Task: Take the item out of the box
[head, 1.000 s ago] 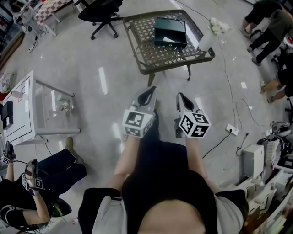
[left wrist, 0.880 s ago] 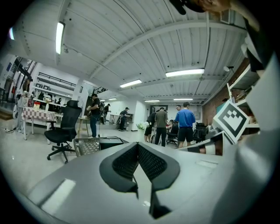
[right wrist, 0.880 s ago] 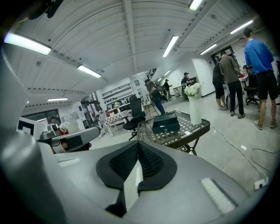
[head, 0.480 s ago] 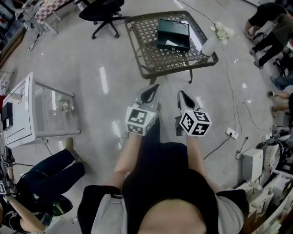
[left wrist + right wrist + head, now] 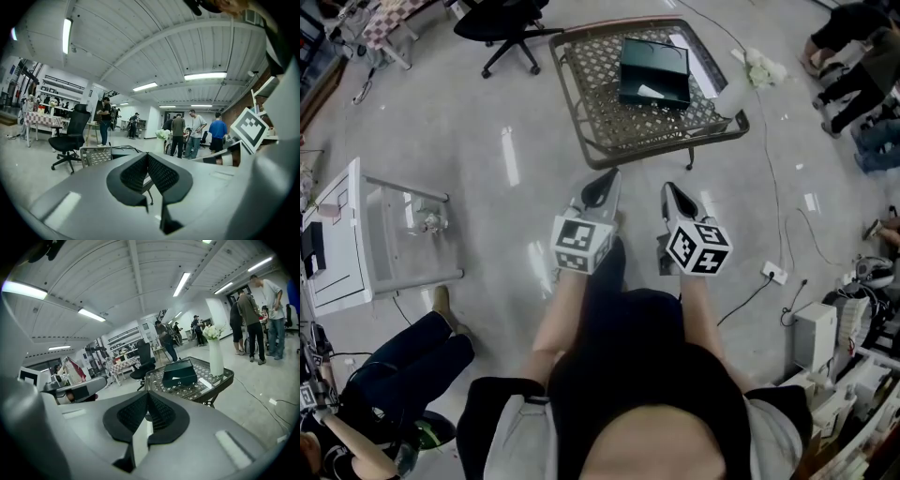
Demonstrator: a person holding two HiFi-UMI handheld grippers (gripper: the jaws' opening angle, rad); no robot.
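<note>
Wicker table [image 5: 600, 94], office chair [image 5: 502, 21], vase [image 5: 729, 94]

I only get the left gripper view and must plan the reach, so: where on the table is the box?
Observer: In the head view the box lies toward the far side of the table, and it looks closed.
Operator: Anything beside it?
Observer: A white strip lies on the table, right of the box.
Operator: And the right gripper?
Observer: The right gripper is shut, with nothing between its jaws.
</note>
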